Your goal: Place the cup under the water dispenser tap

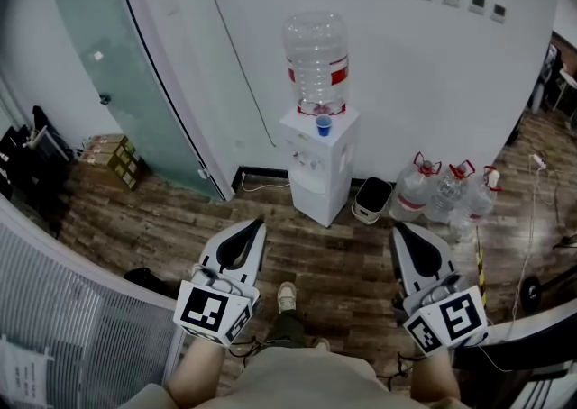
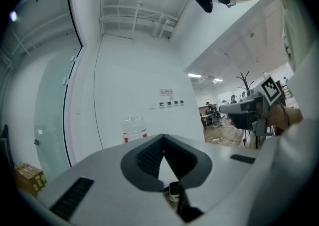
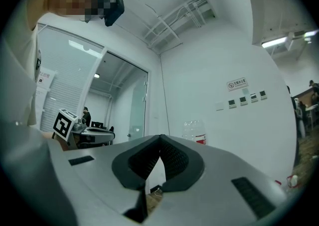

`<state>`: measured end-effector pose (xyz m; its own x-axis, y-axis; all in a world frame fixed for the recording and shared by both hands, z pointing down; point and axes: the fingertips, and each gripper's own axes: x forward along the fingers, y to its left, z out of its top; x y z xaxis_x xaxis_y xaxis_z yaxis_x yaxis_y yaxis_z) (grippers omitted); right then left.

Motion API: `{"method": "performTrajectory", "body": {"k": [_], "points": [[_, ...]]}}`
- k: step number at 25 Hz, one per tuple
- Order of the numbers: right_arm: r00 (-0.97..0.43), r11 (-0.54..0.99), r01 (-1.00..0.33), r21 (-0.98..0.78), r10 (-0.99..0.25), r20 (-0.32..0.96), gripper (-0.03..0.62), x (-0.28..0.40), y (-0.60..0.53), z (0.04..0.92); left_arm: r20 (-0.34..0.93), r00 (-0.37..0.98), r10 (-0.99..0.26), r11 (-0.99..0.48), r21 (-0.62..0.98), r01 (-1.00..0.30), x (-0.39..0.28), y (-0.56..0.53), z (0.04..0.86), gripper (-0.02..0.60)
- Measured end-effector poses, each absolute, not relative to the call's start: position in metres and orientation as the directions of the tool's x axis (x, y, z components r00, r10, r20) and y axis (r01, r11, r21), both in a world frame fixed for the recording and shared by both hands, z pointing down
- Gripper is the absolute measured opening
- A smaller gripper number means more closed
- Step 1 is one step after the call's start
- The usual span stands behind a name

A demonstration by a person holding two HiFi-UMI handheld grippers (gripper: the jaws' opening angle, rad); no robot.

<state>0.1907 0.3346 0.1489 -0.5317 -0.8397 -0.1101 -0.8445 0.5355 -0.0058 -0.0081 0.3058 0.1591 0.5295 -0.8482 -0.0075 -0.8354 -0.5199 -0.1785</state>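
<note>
Lower part of the head view: left gripper [image 1: 259,221] and right gripper [image 1: 395,229] side by side, pointing up-frame, each with jaws pressed together on nothing. Between them, lower down, a shoe [image 1: 287,295] on the wood floor [image 1: 343,254]. Farther up, centre frame: white dispenser [image 1: 317,177] against the wall [image 1: 406,65], well apart from both grippers. Small blue cup [image 1: 324,125] upright on the dispenser's top ledge, just in front of the bottle [image 1: 316,56], above the taps [image 1: 309,161], not yet under them. Up-frame from the gap between the grippers, about midway, neither clearly nearer. Visible from the head view alone: the cup. In both gripper views, tips meeting with nothing held, and only the bottle [image 2: 133,129] peeking over the jaws, cup hidden
</note>
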Motion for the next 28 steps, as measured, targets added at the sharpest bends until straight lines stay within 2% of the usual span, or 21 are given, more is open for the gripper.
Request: {"method": "performTrajectory", "body": {"k": [6, 20, 28], "points": [[-0.563, 0.569, -0.823, -0.014, -0.817, -0.127, 0.006, 0.181, 0.313, 0.157, -0.005, 0.53, -0.848, -0.521, -0.168, -0.837, -0.011, 0.282, 0.17, 0.006], [-0.542, 0.544, -0.839, -0.008, -0.838, -0.061, 0.006, 0.149, 0.193, 0.175, 0.016, 0.54, -0.842, -0.536, -0.148, -0.831, -0.042, 0.167, 0.181, 0.006], [-0.504, 0.505, -0.863, -0.013, -0.863, -0.039, 0.006, 0.111, 0.098, 0.169, 0.028, 0.627, -0.778, -0.619, -0.203, -0.759, -0.061, 0.074, 0.177, 0.006]]}}
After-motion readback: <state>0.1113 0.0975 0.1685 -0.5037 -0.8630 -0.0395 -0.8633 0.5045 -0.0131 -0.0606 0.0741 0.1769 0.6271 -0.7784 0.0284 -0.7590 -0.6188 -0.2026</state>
